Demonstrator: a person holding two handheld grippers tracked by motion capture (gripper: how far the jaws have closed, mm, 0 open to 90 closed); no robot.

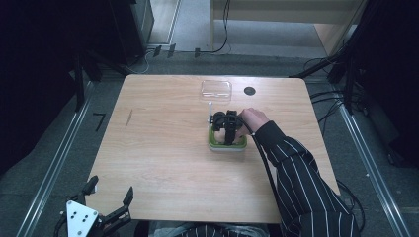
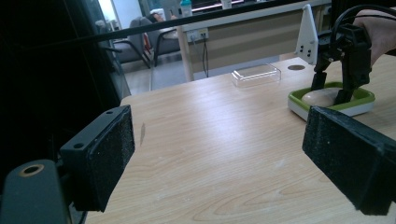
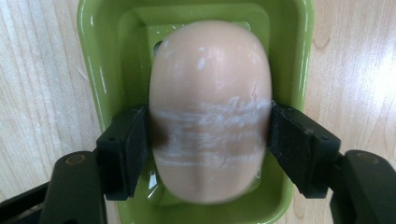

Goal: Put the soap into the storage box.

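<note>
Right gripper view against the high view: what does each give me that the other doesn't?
Right gripper view alone: white streaks across the soap bar, with pads pressed on both its sides. High view alone: the clear lid farther up the table, and the left hand-held gripper open at the near edge. Both: the green soap dish and the right hand-held gripper.
</note>
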